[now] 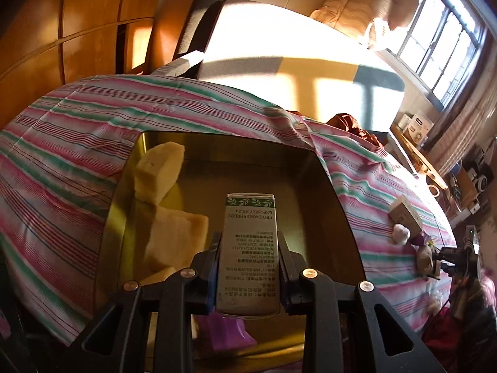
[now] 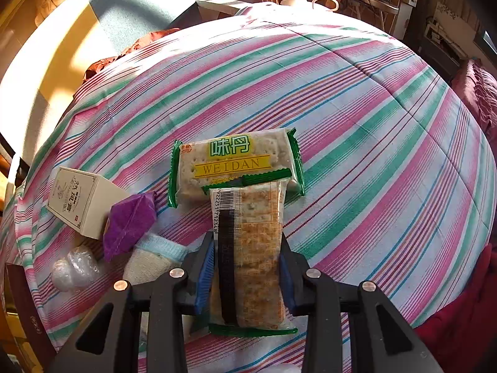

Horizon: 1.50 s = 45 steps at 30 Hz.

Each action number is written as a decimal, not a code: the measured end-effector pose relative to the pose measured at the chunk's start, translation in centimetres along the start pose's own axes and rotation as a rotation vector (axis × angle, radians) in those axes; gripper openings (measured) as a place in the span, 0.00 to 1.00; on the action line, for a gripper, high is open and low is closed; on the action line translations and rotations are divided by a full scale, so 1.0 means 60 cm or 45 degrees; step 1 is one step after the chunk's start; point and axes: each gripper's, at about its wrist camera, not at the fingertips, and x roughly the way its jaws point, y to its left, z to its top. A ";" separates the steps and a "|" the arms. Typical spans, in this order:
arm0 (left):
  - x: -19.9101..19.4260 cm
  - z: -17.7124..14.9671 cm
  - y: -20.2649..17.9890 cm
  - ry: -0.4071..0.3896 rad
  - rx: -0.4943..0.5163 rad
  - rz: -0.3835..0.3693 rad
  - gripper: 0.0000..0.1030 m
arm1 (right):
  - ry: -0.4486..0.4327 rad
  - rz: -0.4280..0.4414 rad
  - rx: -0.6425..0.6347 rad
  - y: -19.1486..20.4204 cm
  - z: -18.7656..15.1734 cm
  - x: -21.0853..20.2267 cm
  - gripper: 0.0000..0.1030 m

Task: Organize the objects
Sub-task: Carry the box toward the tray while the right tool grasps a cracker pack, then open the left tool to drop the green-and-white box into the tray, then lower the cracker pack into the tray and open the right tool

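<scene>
My left gripper (image 1: 248, 242) is shut on a tall white carton (image 1: 250, 248) with a green leaf band and printed text. The carton hangs over an open gold-lined box (image 1: 326, 199) set into the striped bedspread. Two pale yellow foam pieces (image 1: 161, 177) lie in the box at the left, and a purple wrapper (image 1: 223, 331) shows below the carton. My right gripper (image 2: 247, 245) is shut on a cracker packet (image 2: 254, 248) with a barcode side up. Its far end lies over a second green "WEIDAN" cracker packet (image 2: 233, 161) lying flat on the bedspread.
Left of the right gripper lie a cream box (image 2: 82, 200), a purple pouch (image 2: 129, 222), a sock (image 2: 155, 259) and a clear plastic wad (image 2: 74, 269). A striped bedspread (image 2: 372, 124) covers the bed. Shelves with clutter stand behind. The right gripper (image 1: 456, 258) shows at the left view's edge.
</scene>
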 end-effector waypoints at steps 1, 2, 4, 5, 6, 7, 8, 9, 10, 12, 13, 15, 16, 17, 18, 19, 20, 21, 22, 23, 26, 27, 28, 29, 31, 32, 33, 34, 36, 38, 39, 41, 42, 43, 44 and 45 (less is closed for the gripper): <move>0.009 0.011 0.009 0.009 -0.010 0.013 0.30 | -0.003 -0.001 -0.003 0.000 0.000 -0.002 0.35; 0.021 0.022 0.015 0.023 -0.014 0.026 0.30 | -0.005 0.000 -0.005 -0.001 -0.001 -0.004 0.35; 0.045 0.041 0.019 0.044 0.003 0.052 0.30 | -0.010 0.003 -0.006 -0.019 -0.004 -0.008 0.35; 0.057 0.050 0.020 0.054 0.016 0.070 0.30 | -0.012 0.004 -0.006 -0.030 -0.005 -0.016 0.35; 0.074 0.060 0.020 0.081 0.037 0.077 0.30 | -0.013 0.006 -0.007 -0.032 -0.004 -0.017 0.35; 0.088 0.067 0.023 0.091 0.034 0.096 0.30 | -0.014 0.005 -0.008 -0.032 -0.002 -0.017 0.35; 0.102 0.075 0.029 0.103 0.027 0.111 0.30 | -0.015 0.004 -0.008 -0.030 -0.005 -0.018 0.35; 0.119 0.083 0.033 0.131 0.030 0.112 0.30 | -0.016 0.005 -0.008 -0.033 0.001 -0.011 0.35; 0.134 0.089 0.040 0.145 0.017 0.130 0.30 | -0.018 0.005 -0.009 -0.028 0.003 -0.009 0.35; 0.156 0.097 0.050 0.163 0.009 0.146 0.30 | -0.022 0.001 -0.011 -0.019 -0.004 -0.015 0.35; 0.168 0.099 0.052 0.182 0.026 0.158 0.30 | -0.021 0.000 -0.013 -0.020 -0.005 -0.016 0.35; 0.182 0.100 0.059 0.196 0.016 0.217 0.32 | -0.021 -0.006 -0.017 -0.012 0.000 -0.008 0.35; 0.185 0.099 0.062 0.203 0.013 0.210 0.35 | -0.023 -0.010 -0.018 -0.004 0.005 -0.002 0.35; 0.186 0.097 0.065 0.205 0.009 0.216 0.45 | -0.023 -0.014 -0.018 0.000 0.010 0.003 0.35; 0.182 0.096 0.069 0.198 -0.005 0.225 0.55 | -0.024 -0.016 -0.017 0.003 0.012 0.007 0.35; 0.174 0.095 0.071 0.181 -0.017 0.217 0.58 | -0.026 -0.017 -0.014 0.002 0.012 0.006 0.35; 0.164 0.093 0.072 0.160 -0.023 0.212 0.59 | -0.034 -0.018 -0.009 0.002 0.014 0.006 0.35; 0.153 0.091 0.071 0.138 -0.021 0.221 0.59 | -0.046 -0.019 -0.003 0.008 0.019 0.010 0.35; 0.141 0.090 0.067 0.113 -0.012 0.231 0.59 | -0.060 -0.017 0.003 0.012 0.024 0.012 0.35; 0.128 0.089 0.063 0.086 0.000 0.236 0.59 | -0.072 -0.012 0.009 0.010 0.024 0.009 0.35; 0.079 0.077 0.051 -0.005 0.042 0.258 0.59 | -0.113 0.005 0.020 0.006 0.023 -0.005 0.35; 0.063 0.072 0.047 -0.030 0.052 0.264 0.59 | -0.137 0.013 0.021 0.007 0.024 -0.011 0.35; 0.047 0.065 0.042 -0.055 0.063 0.266 0.59 | -0.163 0.021 0.022 0.008 0.025 -0.017 0.35; 0.031 0.058 0.037 -0.078 0.070 0.265 0.60 | -0.185 0.030 0.025 0.008 0.025 -0.024 0.35; 0.001 0.044 0.031 -0.114 0.074 0.263 0.61 | -0.218 0.065 0.022 0.010 0.023 -0.037 0.35; -0.013 0.037 0.028 -0.128 0.082 0.261 0.62 | -0.239 0.078 0.012 0.014 0.022 -0.045 0.35; -0.025 0.030 0.024 -0.141 0.092 0.265 0.63 | -0.263 0.085 -0.002 0.017 0.021 -0.057 0.35; -0.036 0.024 0.022 -0.153 0.102 0.275 0.63 | -0.284 0.092 -0.014 0.021 0.020 -0.067 0.35; -0.054 0.012 0.019 -0.174 0.116 0.284 0.63 | -0.311 0.121 -0.031 0.031 0.017 -0.090 0.35; -0.068 0.001 0.018 -0.188 0.116 0.288 0.65 | -0.325 0.155 -0.063 0.050 0.013 -0.108 0.35; -0.073 -0.004 0.019 -0.188 0.114 0.286 0.65 | -0.329 0.175 -0.081 0.060 0.009 -0.117 0.35; -0.081 -0.013 0.021 -0.191 0.101 0.274 0.65 | -0.333 0.222 -0.121 0.085 0.000 -0.136 0.35; -0.085 -0.017 0.022 -0.194 0.099 0.274 0.65 | -0.337 0.248 -0.142 0.100 -0.004 -0.145 0.35; -0.088 -0.020 0.023 -0.197 0.101 0.278 0.65 | -0.340 0.273 -0.167 0.116 -0.008 -0.154 0.35; -0.089 -0.024 0.021 -0.200 0.100 0.278 0.65 | -0.343 0.303 -0.195 0.134 -0.015 -0.164 0.35; -0.090 -0.027 0.023 -0.199 0.098 0.276 0.65 | -0.340 0.334 -0.226 0.153 -0.020 -0.173 0.35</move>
